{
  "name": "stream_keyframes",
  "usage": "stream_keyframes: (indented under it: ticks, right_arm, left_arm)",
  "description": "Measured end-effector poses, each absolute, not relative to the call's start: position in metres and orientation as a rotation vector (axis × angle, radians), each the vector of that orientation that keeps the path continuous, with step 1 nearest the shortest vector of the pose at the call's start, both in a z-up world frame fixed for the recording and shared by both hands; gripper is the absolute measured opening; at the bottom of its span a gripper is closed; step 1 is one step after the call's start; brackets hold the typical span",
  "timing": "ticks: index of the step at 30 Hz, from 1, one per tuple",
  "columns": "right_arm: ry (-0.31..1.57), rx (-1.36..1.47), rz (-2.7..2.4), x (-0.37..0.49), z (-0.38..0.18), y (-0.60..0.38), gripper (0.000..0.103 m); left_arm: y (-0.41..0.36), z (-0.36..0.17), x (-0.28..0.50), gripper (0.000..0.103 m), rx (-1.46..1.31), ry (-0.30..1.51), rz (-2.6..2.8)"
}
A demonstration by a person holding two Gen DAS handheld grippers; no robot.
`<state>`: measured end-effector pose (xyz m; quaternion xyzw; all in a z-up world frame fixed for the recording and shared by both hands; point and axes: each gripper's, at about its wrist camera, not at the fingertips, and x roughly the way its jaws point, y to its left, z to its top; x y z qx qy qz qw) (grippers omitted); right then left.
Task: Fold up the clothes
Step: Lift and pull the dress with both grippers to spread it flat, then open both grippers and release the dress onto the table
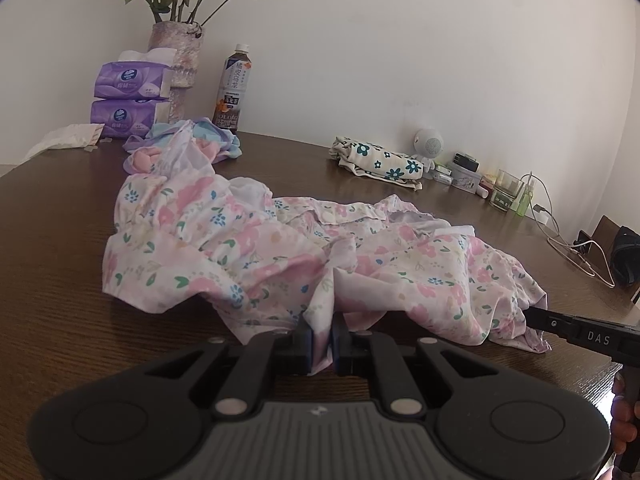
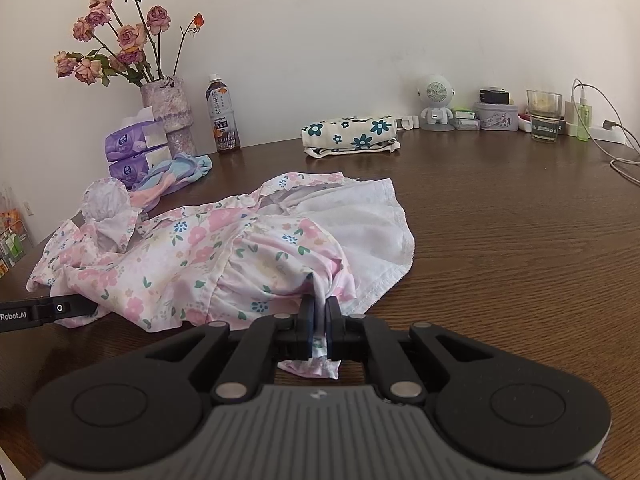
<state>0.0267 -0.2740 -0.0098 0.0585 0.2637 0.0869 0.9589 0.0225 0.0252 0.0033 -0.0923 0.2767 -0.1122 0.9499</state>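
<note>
A pink floral garment lies crumpled across the dark wooden table. My left gripper is shut on a fold of its near hem. The right wrist view shows the same floral garment with its white lining turned up on the right. My right gripper is shut on a bunched piece of its near edge, and a scrap of cloth hangs below the jaws. The other gripper's arm shows at each view's edge, touching the garment.
A folded cream cloth with teal flowers sits near the wall. A pastel garment, tissue packs, a vase of roses and a bottle stand back left. A small speaker figure, tins, a glass and cables line the back right.
</note>
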Motion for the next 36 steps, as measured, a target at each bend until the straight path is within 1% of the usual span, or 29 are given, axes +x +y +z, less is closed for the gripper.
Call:
stream_keyframes:
  ticks: [21,27,30,31,33,34,35,36]
  right_arm:
    - [0.529,0.138,0.209,0.0273,-0.0099,-0.2757,0.005]
    - [0.525,0.115,0.199,0.0264,-0.0095,-0.2723,0.005]
    - [0.519,0.115,0.192,0.0249,-0.0091,-0.2726,0.009]
    - [0.513,0.115,0.189,0.0241,-0.0088,-0.2730,0.011]
    - [0.508,0.108,0.179,0.0231,-0.0081,-0.2721,0.017]
    - [0.506,0.105,0.174,0.0226,-0.0077,-0.2716,0.024]
    - [0.505,0.102,0.175,0.0227,-0.0073,-0.2716,0.034]
    - [0.504,0.099,0.175,0.0228,-0.0069,-0.2717,0.039]
  left_arm:
    - [0.0264,0.0031,0.0187,0.009,-0.198,0.555,-0.243]
    - [0.0249,0.0034,0.0187,0.014,-0.193,0.553,-0.254]
    - [0.0246,0.0033,0.0189,0.015,-0.196,0.553,-0.259]
    - [0.0246,0.0033,0.0186,0.017,-0.196,0.552,-0.262]
    - [0.0250,0.0035,0.0175,0.025,-0.198,0.544,-0.271]
    - [0.0254,0.0036,0.0169,0.035,-0.200,0.539,-0.277]
    - [0.0257,0.0038,0.0160,0.045,-0.201,0.533,-0.279]
    - [0.0260,0.0041,0.0151,0.049,-0.202,0.525,-0.277]
